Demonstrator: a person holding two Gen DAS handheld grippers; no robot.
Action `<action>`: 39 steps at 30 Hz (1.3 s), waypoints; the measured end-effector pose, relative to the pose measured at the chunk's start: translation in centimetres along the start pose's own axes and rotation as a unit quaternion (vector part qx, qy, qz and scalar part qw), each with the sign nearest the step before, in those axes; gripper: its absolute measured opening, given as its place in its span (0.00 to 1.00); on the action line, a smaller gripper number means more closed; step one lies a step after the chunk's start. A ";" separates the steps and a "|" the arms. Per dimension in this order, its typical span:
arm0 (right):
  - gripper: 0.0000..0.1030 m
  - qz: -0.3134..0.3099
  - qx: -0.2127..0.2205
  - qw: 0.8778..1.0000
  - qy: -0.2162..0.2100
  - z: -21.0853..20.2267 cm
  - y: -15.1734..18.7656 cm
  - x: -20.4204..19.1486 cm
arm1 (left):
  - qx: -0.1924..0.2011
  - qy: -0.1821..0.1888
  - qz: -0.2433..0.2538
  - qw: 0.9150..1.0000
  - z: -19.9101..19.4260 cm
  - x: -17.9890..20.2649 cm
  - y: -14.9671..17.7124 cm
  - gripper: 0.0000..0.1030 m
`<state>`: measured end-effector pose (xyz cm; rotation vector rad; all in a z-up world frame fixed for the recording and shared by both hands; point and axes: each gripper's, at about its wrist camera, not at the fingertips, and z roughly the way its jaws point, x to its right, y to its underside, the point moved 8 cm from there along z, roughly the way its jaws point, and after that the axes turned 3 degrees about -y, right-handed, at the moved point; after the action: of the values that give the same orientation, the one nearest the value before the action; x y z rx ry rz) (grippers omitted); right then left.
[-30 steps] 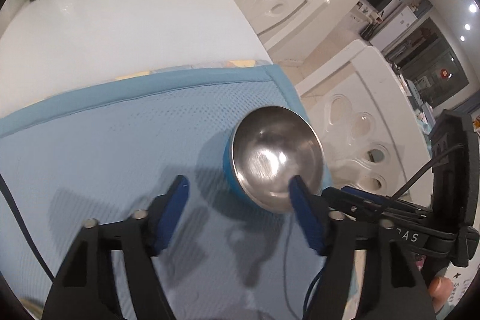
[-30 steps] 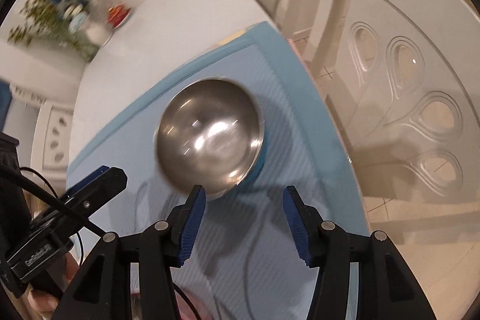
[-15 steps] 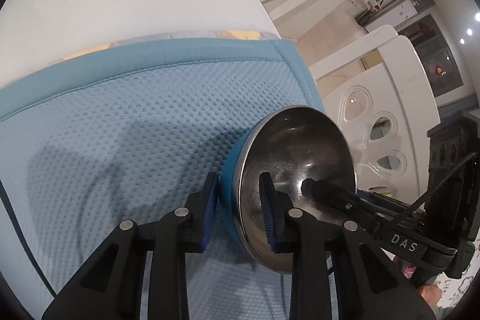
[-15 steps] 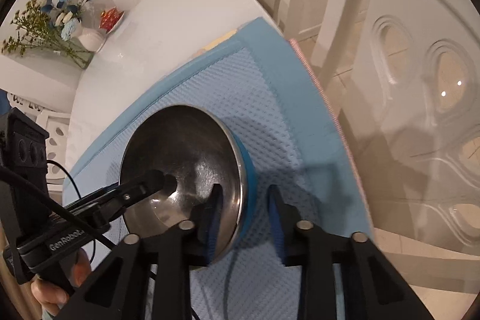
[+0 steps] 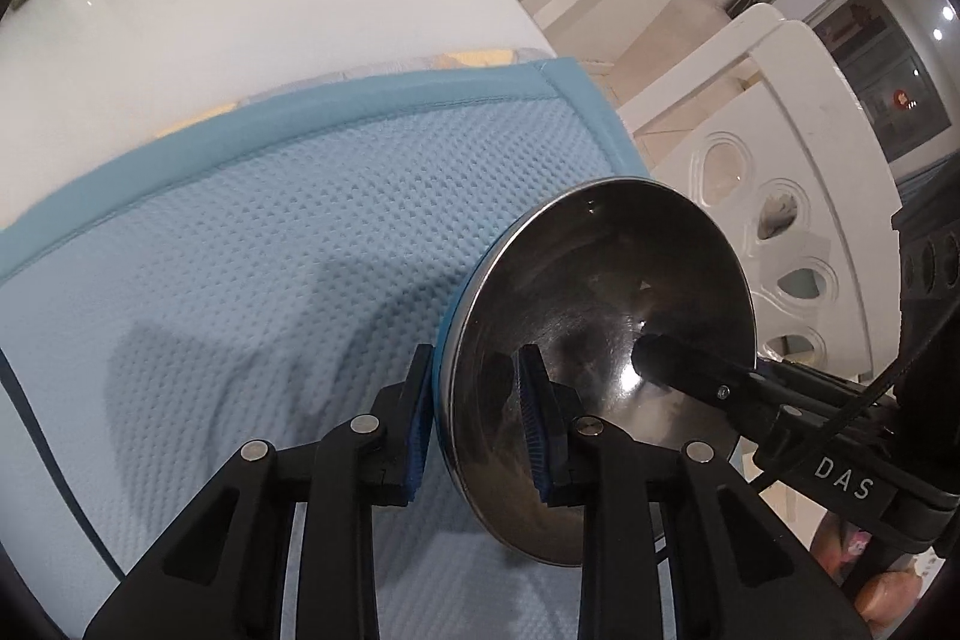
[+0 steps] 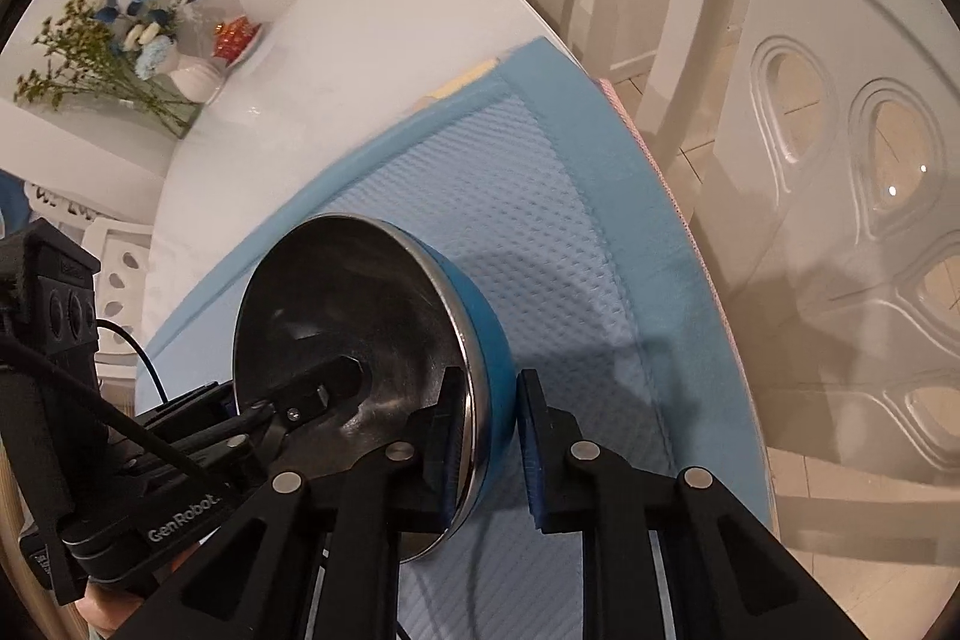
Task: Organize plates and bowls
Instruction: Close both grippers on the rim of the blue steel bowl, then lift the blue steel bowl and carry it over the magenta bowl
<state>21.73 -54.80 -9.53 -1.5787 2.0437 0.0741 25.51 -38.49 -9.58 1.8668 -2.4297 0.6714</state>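
Sitting on the blue mat (image 5: 288, 244), steel bowl (image 5: 606, 304) with rim caught on opposite sides: left gripper (image 5: 474, 412) clamping near edge, right gripper (image 6: 486, 448), jaws just closing, clamping far edge.

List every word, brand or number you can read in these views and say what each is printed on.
"DAS" – on the black body of the right tool, seen from the left wrist.
"GenRobot" – on the black body of the left tool, seen from the right wrist; anything after it is cut off.
The bowl, mat and table show no text.
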 end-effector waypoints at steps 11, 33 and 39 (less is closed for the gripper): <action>0.16 -0.021 0.005 1.000 -0.005 -4.7 3.0 -3.0 | 0.052 -0.017 0.010 0.998 -8.1 1.4 3.2 0.23; 0.16 -0.096 -0.064 0.993 -0.032 -7.9 15.8 -9.7 | 0.111 0.027 -0.163 0.980 -15.9 -3.1 15.8 0.23; 0.16 -0.099 -0.094 0.990 -0.021 -7.0 18.5 -9.3 | 0.097 0.020 -0.183 0.978 -14.8 -3.1 18.7 0.23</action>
<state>3.73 -43.47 -4.59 -1.8711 1.8835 0.2299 5.48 -26.96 -3.10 2.2626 -1.9723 0.9291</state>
